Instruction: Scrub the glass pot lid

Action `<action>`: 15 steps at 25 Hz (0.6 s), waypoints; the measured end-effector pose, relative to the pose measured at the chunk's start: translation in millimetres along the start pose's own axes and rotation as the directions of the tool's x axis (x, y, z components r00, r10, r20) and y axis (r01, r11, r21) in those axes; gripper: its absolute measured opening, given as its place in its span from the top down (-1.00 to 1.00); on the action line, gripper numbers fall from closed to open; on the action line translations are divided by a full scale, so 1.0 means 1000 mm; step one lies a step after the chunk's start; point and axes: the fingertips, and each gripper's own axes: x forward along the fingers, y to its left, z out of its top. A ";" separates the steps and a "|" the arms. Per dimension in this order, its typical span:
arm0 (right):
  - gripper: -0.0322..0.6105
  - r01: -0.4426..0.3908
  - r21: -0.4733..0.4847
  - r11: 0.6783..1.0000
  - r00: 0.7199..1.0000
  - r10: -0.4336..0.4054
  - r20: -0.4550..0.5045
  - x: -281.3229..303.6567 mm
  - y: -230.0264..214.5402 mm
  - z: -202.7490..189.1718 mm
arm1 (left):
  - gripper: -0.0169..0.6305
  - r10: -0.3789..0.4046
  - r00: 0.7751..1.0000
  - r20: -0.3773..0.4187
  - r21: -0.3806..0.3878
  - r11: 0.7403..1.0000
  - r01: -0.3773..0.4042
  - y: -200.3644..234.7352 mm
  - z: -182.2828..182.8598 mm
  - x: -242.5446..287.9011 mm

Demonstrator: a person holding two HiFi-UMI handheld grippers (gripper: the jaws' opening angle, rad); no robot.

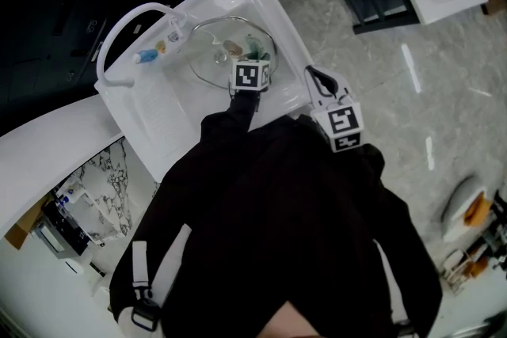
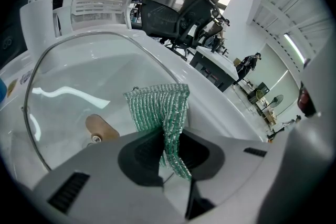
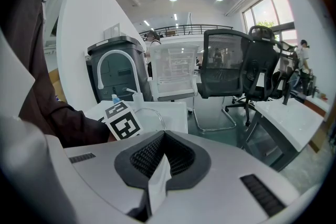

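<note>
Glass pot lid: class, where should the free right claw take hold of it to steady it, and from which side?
Probably the metal rim at its right edge, coming from the right: that thin edge suits two jaws, the knob seems to lie behind the glass, and the left claw holds the green cloth mid-lid.

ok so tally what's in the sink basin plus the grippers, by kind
glass pot lid: 1
green scrubbing cloth: 1
grippers: 2 (left gripper shut on the cloth, right gripper shut and empty)
total: 4
</note>
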 end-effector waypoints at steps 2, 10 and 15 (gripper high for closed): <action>0.89 0.000 0.001 1.000 1.000 0.000 0.002 -0.001 -0.001 0.000 | 0.74 -0.005 1.000 0.000 -0.003 1.000 0.005 -0.003 0.000 0.000; 0.89 -0.001 0.002 1.000 1.000 0.001 0.013 -0.001 -0.005 0.002 | 0.74 -0.027 1.000 0.004 -0.002 1.000 0.027 -0.012 0.004 0.001; 0.89 -0.010 -0.003 1.000 1.000 0.010 0.017 -0.001 -0.007 0.003 | 0.74 -0.049 0.999 -0.002 0.005 0.999 0.049 -0.021 0.005 0.002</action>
